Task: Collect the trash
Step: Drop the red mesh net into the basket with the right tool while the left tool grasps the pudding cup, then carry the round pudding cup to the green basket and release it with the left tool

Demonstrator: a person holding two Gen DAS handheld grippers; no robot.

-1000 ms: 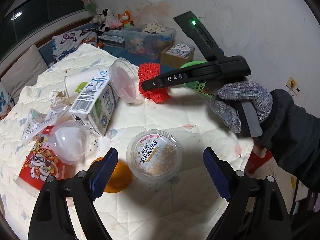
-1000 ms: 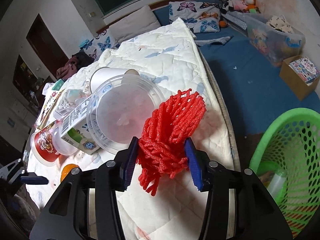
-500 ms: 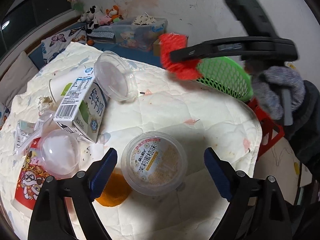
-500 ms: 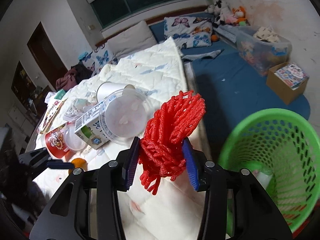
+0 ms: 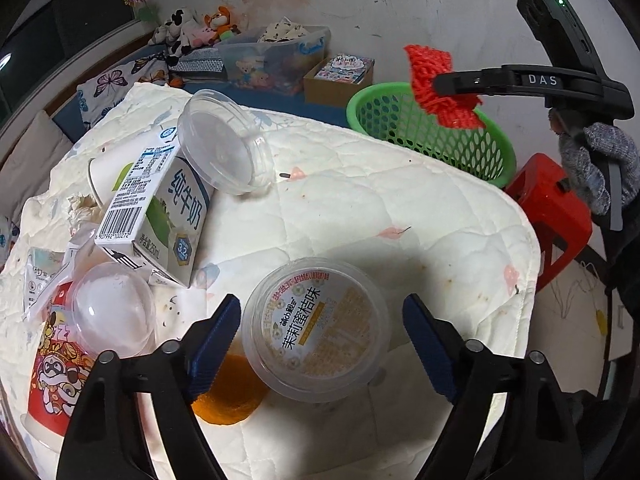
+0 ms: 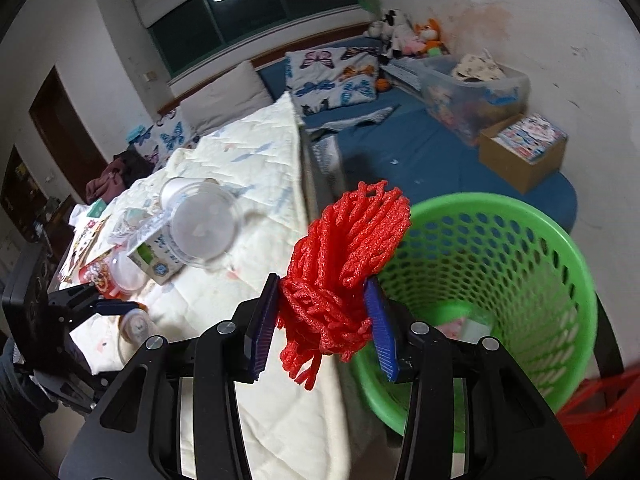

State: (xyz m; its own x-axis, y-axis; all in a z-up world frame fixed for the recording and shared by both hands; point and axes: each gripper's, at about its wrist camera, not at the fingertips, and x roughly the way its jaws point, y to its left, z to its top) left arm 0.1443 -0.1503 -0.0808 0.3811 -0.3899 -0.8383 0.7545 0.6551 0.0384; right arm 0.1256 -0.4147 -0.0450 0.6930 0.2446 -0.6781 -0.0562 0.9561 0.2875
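Note:
My right gripper (image 6: 322, 322) is shut on a red foam fruit net (image 6: 346, 256) and holds it in the air at the near rim of the green mesh basket (image 6: 520, 240). In the left wrist view the red net (image 5: 440, 84) hangs over the basket (image 5: 432, 132) beyond the table's far edge. My left gripper (image 5: 322, 338) is open, its fingers on either side of a lidded clear plastic cup with a yellow label (image 5: 316, 332) on the quilted table cover (image 5: 360, 208).
On the table lie a milk carton (image 5: 160, 208), an empty clear cup on its side (image 5: 222, 148), an orange peel (image 5: 224, 396), a red paper cup with a dome lid (image 5: 72, 344) and wrappers. A red stool (image 5: 548, 212) stands right of the basket.
My right gripper has lifted the red net off the table and carried it right, to above the green basket. My left gripper has stayed open around the lidded cup.

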